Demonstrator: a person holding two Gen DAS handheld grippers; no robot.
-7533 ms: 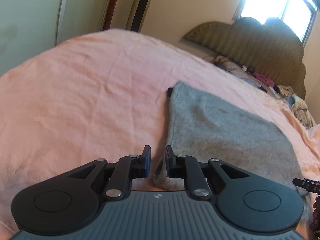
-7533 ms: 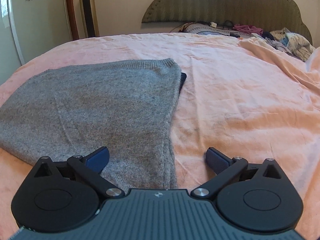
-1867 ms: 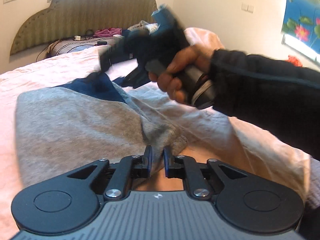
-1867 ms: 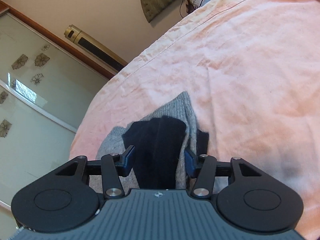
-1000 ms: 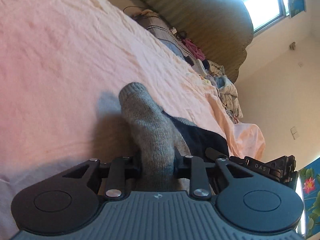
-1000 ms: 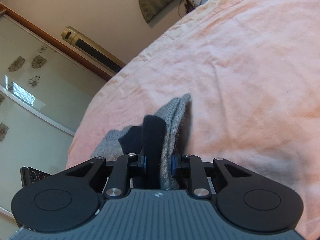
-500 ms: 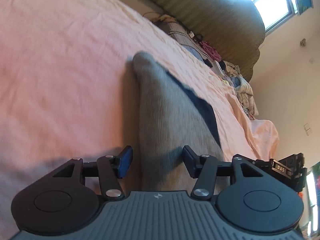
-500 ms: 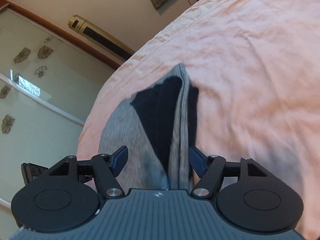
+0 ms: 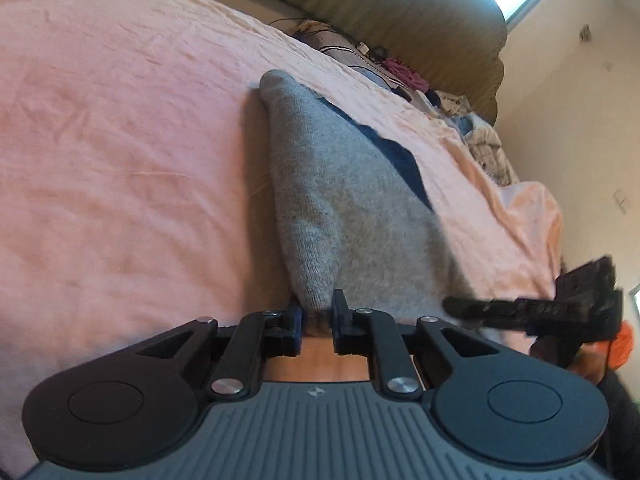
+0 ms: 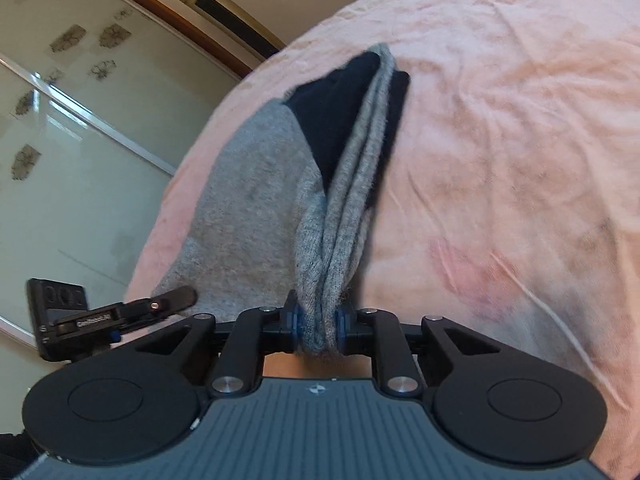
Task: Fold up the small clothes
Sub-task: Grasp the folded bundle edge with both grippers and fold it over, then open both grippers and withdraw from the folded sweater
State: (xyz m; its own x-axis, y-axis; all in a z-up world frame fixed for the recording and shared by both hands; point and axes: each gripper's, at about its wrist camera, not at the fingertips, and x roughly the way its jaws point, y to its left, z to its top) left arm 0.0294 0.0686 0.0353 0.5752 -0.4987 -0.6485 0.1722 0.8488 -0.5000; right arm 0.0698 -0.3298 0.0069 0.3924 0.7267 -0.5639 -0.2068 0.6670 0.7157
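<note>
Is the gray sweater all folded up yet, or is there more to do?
Not quite yet. Done: the gray sweater is doubled over on the pink bedsheet, its dark blue part showing. In hand: the left gripper and right gripper each pinch a near corner. Left: probably one more fold away from them, then letting go.

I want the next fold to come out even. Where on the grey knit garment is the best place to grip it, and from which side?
Grip the grey knit garment at its two near-edge corners, coming in low from the near side of the bed. It lies lengthwise away, so these corners are reachable. The left gripper and right gripper already pinch there; the right bunches several layers.
</note>
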